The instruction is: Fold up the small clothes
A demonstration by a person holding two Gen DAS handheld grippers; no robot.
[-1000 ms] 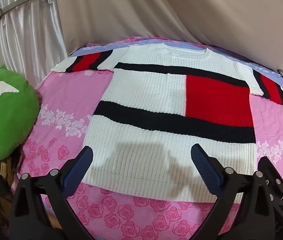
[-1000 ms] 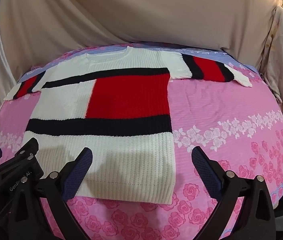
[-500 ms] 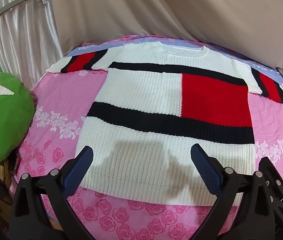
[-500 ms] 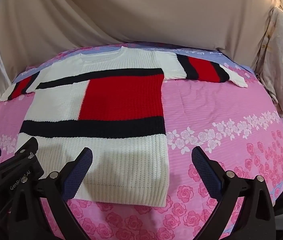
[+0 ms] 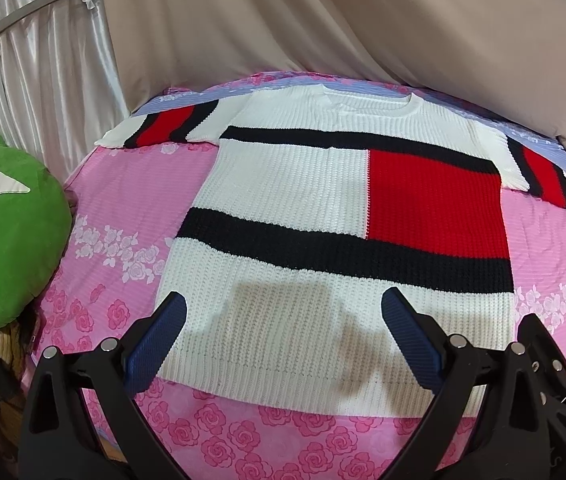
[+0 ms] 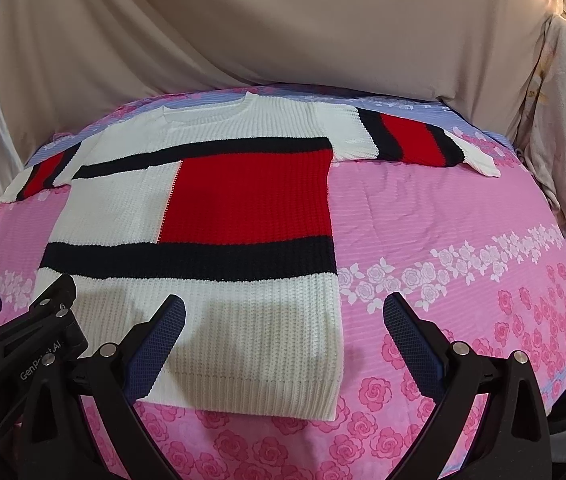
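A white knit sweater (image 5: 323,208) with black bands and a red block lies flat on the pink floral bedspread (image 5: 123,208), sleeves spread out to both sides, hem nearest me. My left gripper (image 5: 283,316) hangs open above the hem, its blue pads wide apart and nothing between them. In the right wrist view the same sweater (image 6: 211,232) fills the left half. My right gripper (image 6: 283,320) stands open over the sweater's lower right corner, also holding nothing. The left gripper's black body (image 6: 23,344) shows at the lower left there.
A green cushion (image 5: 7,232) sits at the bed's left edge. Beige drapes (image 5: 323,20) hang behind the bed, and a floral cloth (image 6: 559,120) hangs at the right. Bare pink bedspread (image 6: 443,232) stretches right of the sweater.
Both grippers have drifted slightly, so the sweater sits a little lower and more to the left in each view. Both stay open and the sweater has not moved.
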